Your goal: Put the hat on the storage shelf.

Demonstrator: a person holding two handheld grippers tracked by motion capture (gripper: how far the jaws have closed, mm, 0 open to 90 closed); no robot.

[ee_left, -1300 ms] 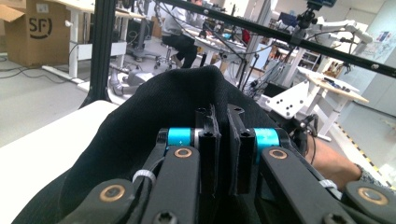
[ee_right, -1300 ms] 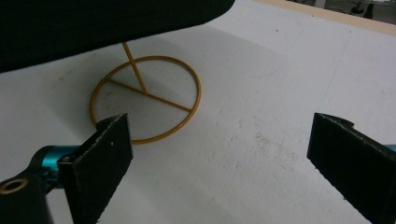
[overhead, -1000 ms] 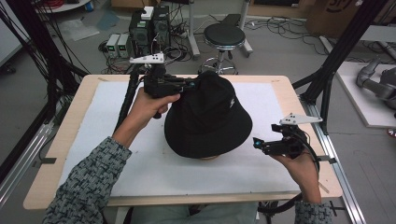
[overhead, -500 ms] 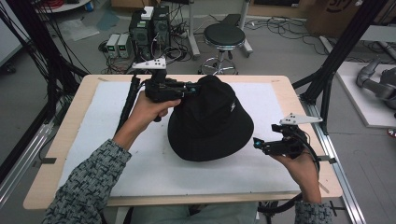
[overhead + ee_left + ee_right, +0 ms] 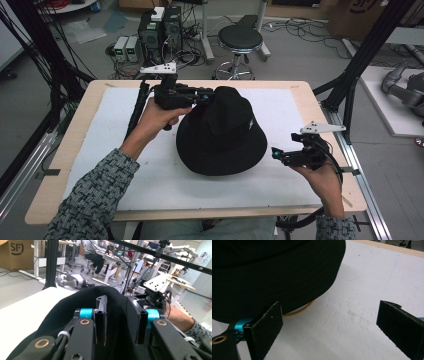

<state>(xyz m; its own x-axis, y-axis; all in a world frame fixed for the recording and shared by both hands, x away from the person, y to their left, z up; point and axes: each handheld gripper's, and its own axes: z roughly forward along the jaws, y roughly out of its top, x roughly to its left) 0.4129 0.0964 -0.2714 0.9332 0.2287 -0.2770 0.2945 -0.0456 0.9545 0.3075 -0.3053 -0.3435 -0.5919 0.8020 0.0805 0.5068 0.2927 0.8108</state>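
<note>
Here, a wooden desk (image 5: 60,165) carries a white mat (image 5: 150,175), and a black hat (image 5: 222,132) sits near the middle of it, its brim on the mat. Behind the desk the grey floor holds a round black stool (image 5: 241,37), stacked computer boxes (image 5: 161,27) and loose cables; black frame posts stand at either side.

The left hand-held gripper (image 5: 200,95) is at the hat's far left side, jaws nearly closed with a fold of the black crown pinched between them, as the left gripper view shows. The right hand-held gripper (image 5: 276,152) hovers just beside the brim at the right, jaws spread wide and holding nothing.

Under the brim, the right gripper view shows a thin orange curve (image 5: 299,311) on the mat; the hat covers the rest of it and I cannot tell what it is. The person's sleeves (image 5: 90,200) are cut off at the bottom edge.
</note>
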